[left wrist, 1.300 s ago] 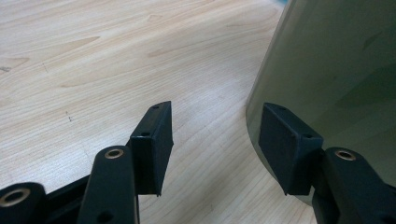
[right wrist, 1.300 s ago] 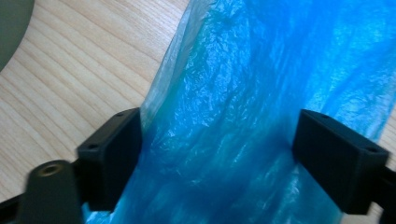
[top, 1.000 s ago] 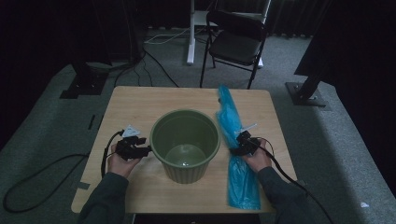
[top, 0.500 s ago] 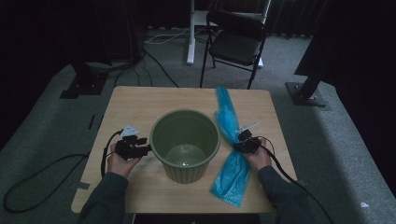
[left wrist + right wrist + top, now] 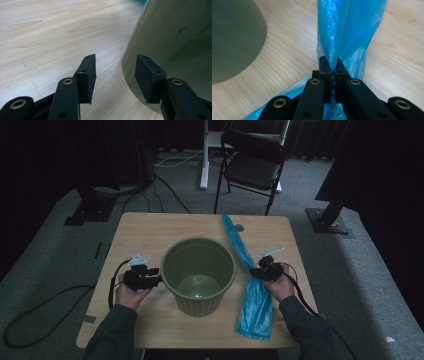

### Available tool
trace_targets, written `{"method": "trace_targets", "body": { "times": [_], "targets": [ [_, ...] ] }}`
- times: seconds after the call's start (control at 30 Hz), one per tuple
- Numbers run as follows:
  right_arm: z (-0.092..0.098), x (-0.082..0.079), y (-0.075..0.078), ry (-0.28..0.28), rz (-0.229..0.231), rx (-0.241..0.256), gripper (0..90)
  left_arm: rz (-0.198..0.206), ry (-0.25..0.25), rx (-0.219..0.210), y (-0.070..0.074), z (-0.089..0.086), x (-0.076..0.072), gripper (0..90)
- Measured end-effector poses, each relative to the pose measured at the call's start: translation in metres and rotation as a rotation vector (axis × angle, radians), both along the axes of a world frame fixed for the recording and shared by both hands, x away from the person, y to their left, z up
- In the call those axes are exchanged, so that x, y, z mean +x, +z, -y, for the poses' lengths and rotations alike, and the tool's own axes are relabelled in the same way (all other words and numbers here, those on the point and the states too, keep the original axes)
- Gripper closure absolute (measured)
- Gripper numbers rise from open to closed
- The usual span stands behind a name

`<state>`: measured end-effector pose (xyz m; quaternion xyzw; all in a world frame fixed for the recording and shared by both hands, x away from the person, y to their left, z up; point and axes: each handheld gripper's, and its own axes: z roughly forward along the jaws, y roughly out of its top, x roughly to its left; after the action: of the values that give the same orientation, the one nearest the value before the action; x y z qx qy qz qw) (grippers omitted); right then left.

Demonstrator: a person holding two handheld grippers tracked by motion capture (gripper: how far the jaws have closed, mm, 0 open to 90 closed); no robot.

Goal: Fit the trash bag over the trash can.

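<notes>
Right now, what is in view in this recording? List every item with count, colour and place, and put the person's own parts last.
Bin: one, olive green, open top, standing at the table's middle.
Plastic bag: one, blue, lying stretched along the table right of the bin, pinched partway along.
Table: one, light wood, bearing the bin and the bag.
Folding chair: one, black, on the floor beyond the table.
Cables: several, dark and white, on the grey carpet behind the table.
Left hand-held gripper: one, black, jaws apart beside the bin's wall, holding nothing.
Right hand-held gripper: one, black, jaws closed on the plastic bag.
Forearms: two, dark sleeves, entering from the bottom edge of the high view.
</notes>
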<state>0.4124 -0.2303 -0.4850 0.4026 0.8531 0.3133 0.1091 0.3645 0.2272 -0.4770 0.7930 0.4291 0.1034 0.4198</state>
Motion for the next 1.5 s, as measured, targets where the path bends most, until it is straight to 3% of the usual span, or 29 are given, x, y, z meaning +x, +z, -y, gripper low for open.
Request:
{"method": "trace_targets", "body": {
  "times": [0.1,0.27,0.73,1.07,1.2,1.5],
  "targets": [
    [0.003,-0.002,0.009,0.001,0.022,0.012,88.7,-0.018,-0.004,-0.026,0.0,-0.003,0.002,52.8],
    [0.008,-0.003,0.029,-0.002,0.063,0.062,88.7,0.01,0.0,-0.021,0.003,-0.005,0.001,54.1],
    [-0.001,0.0,0.081,0.033,0.148,0.116,88.6,0.009,-0.036,-0.035,0.005,0.001,0.0,49.3],
    [-0.021,0.002,0.115,0.095,0.214,0.113,88.5,0.021,-0.044,-0.042,0.006,0.002,-0.001,49.8],
    [-0.028,0.003,0.13,0.118,0.231,0.109,88.5,0.031,-0.044,-0.013,0.007,0.003,-0.001,49.7],
    [-0.038,0.004,0.162,0.184,0.264,0.107,88.5,0.046,-0.051,0.008,0.009,0.005,-0.002,48.2]
  ]
}}
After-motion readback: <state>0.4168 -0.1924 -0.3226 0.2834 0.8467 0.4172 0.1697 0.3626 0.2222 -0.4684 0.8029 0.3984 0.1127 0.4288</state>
